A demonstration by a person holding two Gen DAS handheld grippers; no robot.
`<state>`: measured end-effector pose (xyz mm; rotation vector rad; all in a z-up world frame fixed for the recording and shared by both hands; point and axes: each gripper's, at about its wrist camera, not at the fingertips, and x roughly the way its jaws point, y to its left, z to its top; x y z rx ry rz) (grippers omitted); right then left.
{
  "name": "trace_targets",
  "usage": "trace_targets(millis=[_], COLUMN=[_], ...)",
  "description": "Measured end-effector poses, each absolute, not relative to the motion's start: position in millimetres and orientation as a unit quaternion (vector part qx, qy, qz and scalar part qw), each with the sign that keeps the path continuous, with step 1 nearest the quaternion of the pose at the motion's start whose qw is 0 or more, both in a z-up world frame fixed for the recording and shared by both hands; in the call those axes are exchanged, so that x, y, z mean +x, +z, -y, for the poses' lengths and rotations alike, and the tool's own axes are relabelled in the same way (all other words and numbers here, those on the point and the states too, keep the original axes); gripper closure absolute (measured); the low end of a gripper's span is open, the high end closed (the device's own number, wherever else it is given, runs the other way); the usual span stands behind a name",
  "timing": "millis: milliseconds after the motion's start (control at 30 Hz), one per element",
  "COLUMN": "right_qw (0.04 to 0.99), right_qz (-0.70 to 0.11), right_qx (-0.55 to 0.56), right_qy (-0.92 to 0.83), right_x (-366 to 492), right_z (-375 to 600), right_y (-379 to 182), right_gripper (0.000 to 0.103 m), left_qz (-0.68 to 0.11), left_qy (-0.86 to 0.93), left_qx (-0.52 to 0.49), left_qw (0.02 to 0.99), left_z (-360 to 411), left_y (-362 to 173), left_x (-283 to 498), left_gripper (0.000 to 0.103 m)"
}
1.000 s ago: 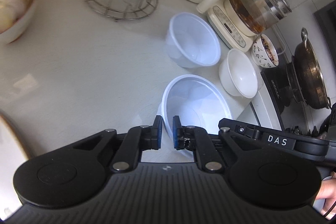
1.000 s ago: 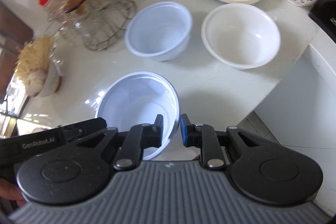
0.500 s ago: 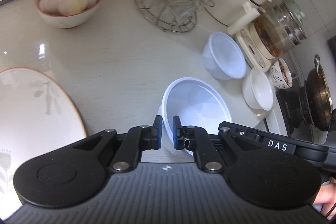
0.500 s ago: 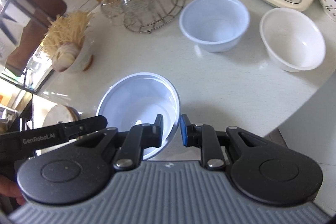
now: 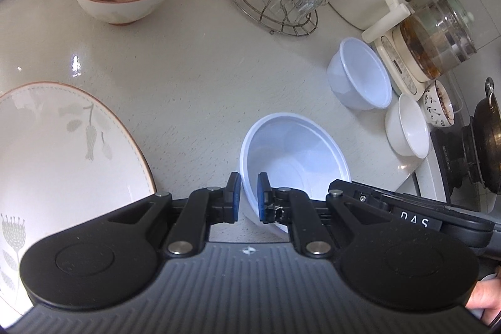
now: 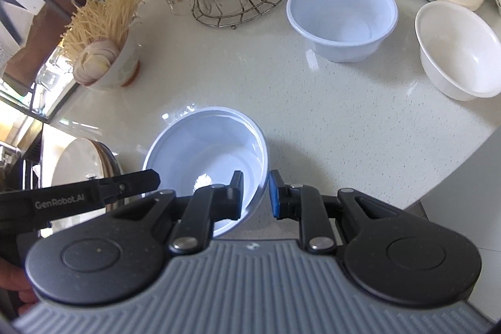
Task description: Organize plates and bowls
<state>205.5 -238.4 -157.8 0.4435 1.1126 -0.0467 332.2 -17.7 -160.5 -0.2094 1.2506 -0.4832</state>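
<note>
- Jaws of your left gripper (image 5: 249, 197) and right gripper (image 6: 255, 194) each pinch opposite rims of one pale blue bowl (image 5: 294, 158), both tilted steeply down over the worktop (image 6: 328, 121).
- Two more empty bowls sit apart: blue bowl (image 6: 343, 17), white bowl (image 6: 458, 52).
- One floral plate (image 5: 56, 152) lies left.

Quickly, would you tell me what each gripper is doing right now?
Left gripper: shut on the rim of the blue-white plastic bowl.
Right gripper: shut on the same bowl's opposite rim.
</note>
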Motion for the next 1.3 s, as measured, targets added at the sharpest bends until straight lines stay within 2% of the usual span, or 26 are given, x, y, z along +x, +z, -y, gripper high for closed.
trace_targets(millis=[333, 400, 433, 467, 500, 567, 633, 967, 1300], right_qw=[0.830, 0.829, 0.829, 0.829, 0.830, 0.836, 0.844, 0.881, 0.902], right_qz=[-0.513, -0.510, -0.508, -0.507, -0.505, -0.496, -0.486, -0.432, -0.392], right_qx=[0.218, 0.228, 0.232, 0.234, 0.233, 0.231, 0.225, 0.189, 0.169], right_qy=[-0.023, -0.024, -0.025, -0.029, -0.035, -0.037, -0.041, -0.042, -0.068], right_x=[205, 206, 205, 205, 205, 203, 202, 195, 181], right_z=[240, 243, 244, 245, 246, 246, 247, 248, 256], right_y=[-156, -154, -152, -150, -147, -141, -133, -84, -57], right_gripper=[0.080, 0.080, 0.080, 0.078, 0.075, 0.054, 0.046, 0.047, 0.047], left_qz=[-0.586, -0.585, -0.581, -0.578, -0.573, -0.566, -0.556, -0.498, -0.477], left_qy=[-0.224, -0.211, -0.208, -0.207, -0.206, -0.202, -0.200, -0.242, -0.283], left_qx=[-0.072, -0.064, -0.063, -0.063, -0.064, -0.062, -0.055, -0.038, -0.026], left_qw=[0.776, 0.781, 0.784, 0.787, 0.790, 0.797, 0.805, 0.832, 0.832], left_z=[22, 20, 19, 17, 15, 12, 10, 20, 42], left_y=[-163, -159, -157, -154, -151, -144, -136, -87, -62], left_x=[339, 338, 337, 336, 336, 335, 335, 333, 329], left_gripper=[0.090, 0.082, 0.071, 0.063, 0.062, 0.061, 0.061, 0.060, 0.060])
